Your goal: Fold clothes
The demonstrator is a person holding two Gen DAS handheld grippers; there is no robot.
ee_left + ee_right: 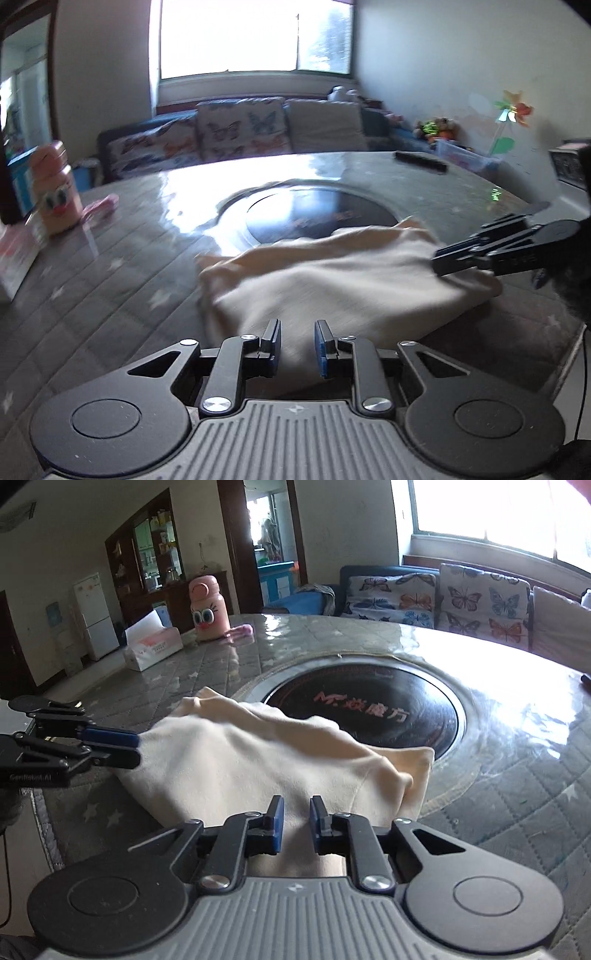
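Note:
A cream garment [332,280] lies folded in a rumpled heap on the quilted table [110,277], partly over the black round hotplate [314,214]. My left gripper [297,325] hovers at its near edge, pads a narrow gap apart with cloth showing beneath, not pinched. In the right wrist view this left gripper [138,747] comes in from the left, tips at the garment's [258,760] left edge. My right gripper [296,799] is over the garment's near side, slightly open, pads clear of the fabric. In the left wrist view the right gripper [436,262] reaches the cloth's right end.
A pink cartoon bottle [207,605], a tissue box [151,646] and a small pink item [240,630] stand at the table's far left. A black remote [421,160] lies at the far edge. A sofa with butterfly cushions [476,602] runs behind the table [517,775].

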